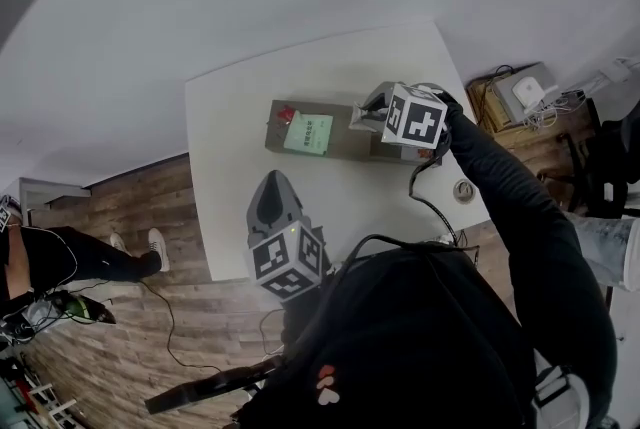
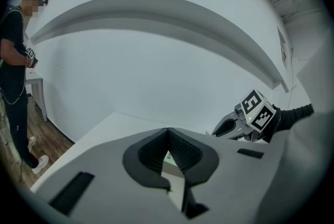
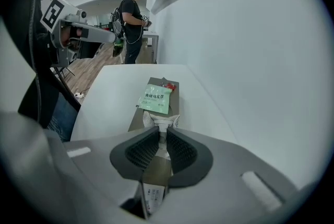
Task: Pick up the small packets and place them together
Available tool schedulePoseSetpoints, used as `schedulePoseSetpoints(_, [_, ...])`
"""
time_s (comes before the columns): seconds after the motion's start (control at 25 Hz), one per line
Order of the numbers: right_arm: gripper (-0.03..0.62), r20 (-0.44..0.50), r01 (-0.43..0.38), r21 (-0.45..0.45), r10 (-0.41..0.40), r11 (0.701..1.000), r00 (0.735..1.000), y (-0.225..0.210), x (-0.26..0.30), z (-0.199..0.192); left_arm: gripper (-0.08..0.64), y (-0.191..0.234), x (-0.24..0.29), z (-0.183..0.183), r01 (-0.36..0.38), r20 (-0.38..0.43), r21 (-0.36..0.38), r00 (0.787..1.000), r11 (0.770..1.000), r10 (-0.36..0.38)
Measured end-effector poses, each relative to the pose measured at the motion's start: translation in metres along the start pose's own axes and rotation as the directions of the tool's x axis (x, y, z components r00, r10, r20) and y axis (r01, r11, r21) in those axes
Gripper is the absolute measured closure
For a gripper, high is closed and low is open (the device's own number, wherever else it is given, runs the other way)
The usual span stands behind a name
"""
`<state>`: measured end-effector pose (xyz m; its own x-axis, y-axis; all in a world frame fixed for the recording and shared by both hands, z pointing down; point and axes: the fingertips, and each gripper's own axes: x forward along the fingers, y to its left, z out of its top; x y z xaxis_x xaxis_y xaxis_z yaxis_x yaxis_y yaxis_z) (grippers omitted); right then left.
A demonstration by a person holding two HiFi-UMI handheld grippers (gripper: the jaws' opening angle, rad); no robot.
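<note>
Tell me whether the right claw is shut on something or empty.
Shut: the right claw pinches a small white packet, which sticks out beyond its tips.

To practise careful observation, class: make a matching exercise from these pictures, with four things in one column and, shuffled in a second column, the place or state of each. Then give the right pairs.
Column one
1. green packet
2. white packet
3. red packet
4. left gripper

Column two
A. jaws together, nothing between them
B. pinched by the right gripper
C. lying flat on the brown board, label up
D. small, at one end of the board, right next to the green packet

Pairs: 1-C, 2-B, 3-D, 4-A
</note>
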<state>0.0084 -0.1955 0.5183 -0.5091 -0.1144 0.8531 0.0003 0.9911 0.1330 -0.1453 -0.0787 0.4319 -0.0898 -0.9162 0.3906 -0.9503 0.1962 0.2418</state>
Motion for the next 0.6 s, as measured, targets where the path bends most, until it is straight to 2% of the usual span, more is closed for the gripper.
schedulePoseSetpoints(0.32, [0.543, 0.002, -0.048, -0.043, 0.048, 0.998, 0.999, 0.004, 0.023, 0.029, 0.56, 0.016, -0.009, 0.0, -0.041, 0.009, -0.017, 0.999, 0.999, 0.041])
schedulePoseSetpoints(0.6, [0.543, -0.052, -0.083, -0.08, 0.079, 0.993, 0.995, 0.009, 0.04, 0.032, 0.56, 0.029, -0.016, 0.0, -0.072, 0.019, -0.03, 0.997, 0.997, 0.073])
